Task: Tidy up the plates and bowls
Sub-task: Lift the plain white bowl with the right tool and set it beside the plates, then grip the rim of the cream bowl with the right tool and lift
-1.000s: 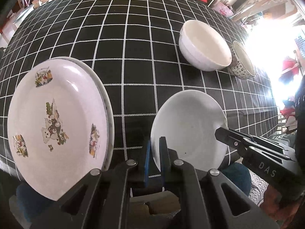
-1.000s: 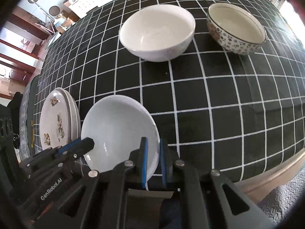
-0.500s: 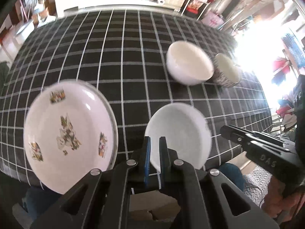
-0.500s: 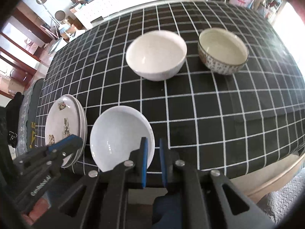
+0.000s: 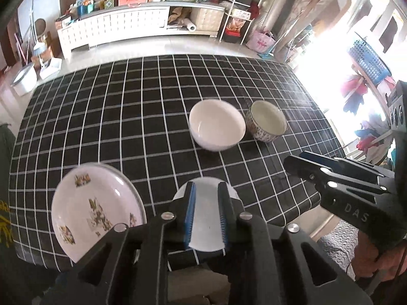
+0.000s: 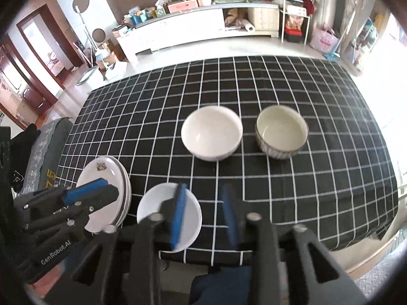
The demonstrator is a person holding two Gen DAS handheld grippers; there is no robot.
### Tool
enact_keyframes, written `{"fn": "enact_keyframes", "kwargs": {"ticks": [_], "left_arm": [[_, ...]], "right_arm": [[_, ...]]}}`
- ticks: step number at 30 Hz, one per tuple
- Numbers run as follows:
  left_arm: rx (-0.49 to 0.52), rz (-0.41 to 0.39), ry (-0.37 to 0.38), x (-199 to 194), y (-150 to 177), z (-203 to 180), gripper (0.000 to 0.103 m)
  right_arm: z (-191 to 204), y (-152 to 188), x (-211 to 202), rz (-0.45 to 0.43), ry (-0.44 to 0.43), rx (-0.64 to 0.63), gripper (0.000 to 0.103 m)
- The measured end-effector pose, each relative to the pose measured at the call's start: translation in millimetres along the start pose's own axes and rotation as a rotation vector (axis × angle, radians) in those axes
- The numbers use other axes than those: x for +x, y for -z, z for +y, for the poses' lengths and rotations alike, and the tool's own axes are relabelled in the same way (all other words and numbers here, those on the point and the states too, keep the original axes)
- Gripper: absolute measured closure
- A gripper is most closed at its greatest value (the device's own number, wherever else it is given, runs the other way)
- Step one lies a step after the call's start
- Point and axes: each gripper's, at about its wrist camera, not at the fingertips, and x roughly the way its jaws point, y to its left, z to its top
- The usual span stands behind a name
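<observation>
A small plain white plate (image 5: 206, 218) lies near the table's front edge, also in the right wrist view (image 6: 155, 211). A stack of white plates with cartoon pictures (image 5: 91, 213) sits to its left, seen too in the right wrist view (image 6: 106, 175). A white bowl (image 5: 216, 124) and a patterned bowl (image 5: 267, 122) stand side by side mid-table; the right wrist view shows both, white (image 6: 211, 132) and patterned (image 6: 281, 131). My left gripper (image 5: 206, 213) is open above the small plate. My right gripper (image 6: 204, 216) is open and empty, above the front edge.
The table has a black cloth with a white grid (image 5: 127, 117). Its front edge (image 6: 279, 246) is just below the grippers. A white cabinet (image 5: 132, 25) and shelves stand across the floor behind the table.
Both grippers have pulled back and up from the table and opened. The small white plate now lies free near the front edge.
</observation>
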Motion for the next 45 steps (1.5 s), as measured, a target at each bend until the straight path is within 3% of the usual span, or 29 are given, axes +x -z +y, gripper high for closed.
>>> {"fn": "enact_keyframes", "kwargs": {"ticks": [2,4,13,19,25,35,45], "left_arm": [[0.007,-0.002,0.000,-1.3,-6.8,-1.8,0.084],[0.016,0.001,-0.006,0.0,-13.6,-3.5,0.075],[0.050,0.015,-0.035,13.9,-48.5,-5.8,0.071],[0.066,0.029,-0.047,34.9,-72.5,-1.9,0.071],[0.051,0.093,-0.038,71.2,-93.4,9.7,0.071],[0.007,0.165,-0.035,122.5,-107.7,30.8,0.071],[-0.023,0.220,-0.031,164.0,-109.5,43.6,0.071]], "right_arm": [[-1.1,-5.3,0.0,0.005,0.001,-0.011,0.058],[-2.7,-10.1,0.9,0.011,-0.001,-0.015,0.057],[-14.7,-42.7,10.4,0.022,0.017,-0.034,0.057],[-24.0,-59.1,32.6,0.049,0.033,-0.027,0.057],[-34.2,-71.8,62.4,0.072,0.047,-0.004,0.057],[-49.8,-81.2,112.4,0.175,0.002,0.060,0.057],[-55.7,-82.5,134.9,0.196,0.022,0.050,0.057]]}}
